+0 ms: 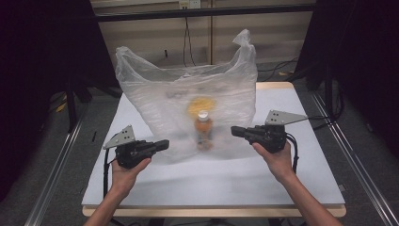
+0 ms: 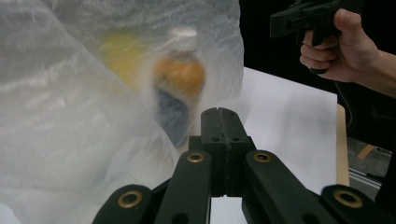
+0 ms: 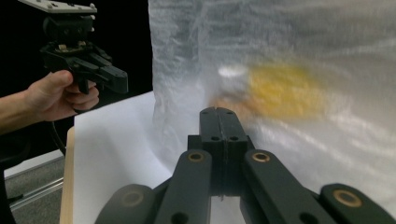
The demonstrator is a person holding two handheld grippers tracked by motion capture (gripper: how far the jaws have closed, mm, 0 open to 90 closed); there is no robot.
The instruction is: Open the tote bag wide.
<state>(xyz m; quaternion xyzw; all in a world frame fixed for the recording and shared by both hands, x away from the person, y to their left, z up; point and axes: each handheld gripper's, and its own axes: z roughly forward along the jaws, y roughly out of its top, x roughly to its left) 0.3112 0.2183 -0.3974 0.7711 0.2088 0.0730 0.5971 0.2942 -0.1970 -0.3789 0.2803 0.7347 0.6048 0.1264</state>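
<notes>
Table: white top, bearing the rest.
Plastic bag: translucent, upright at the table's middle, handles raised.
Bottle: standing inside the bag (orange contents, white cap), a blurred yellow item behind it.
Left gripper: jaws pressed together, empty, just beside the bag's left side.
Right gripper: jaws closed, empty, near the bag's right side.

The high view looks forward and down over my table, taking in its whole top. My left gripper view sits close behind its jaws, facing the plastic bag at frame left. My right gripper view does likewise; both share the bag.
</notes>
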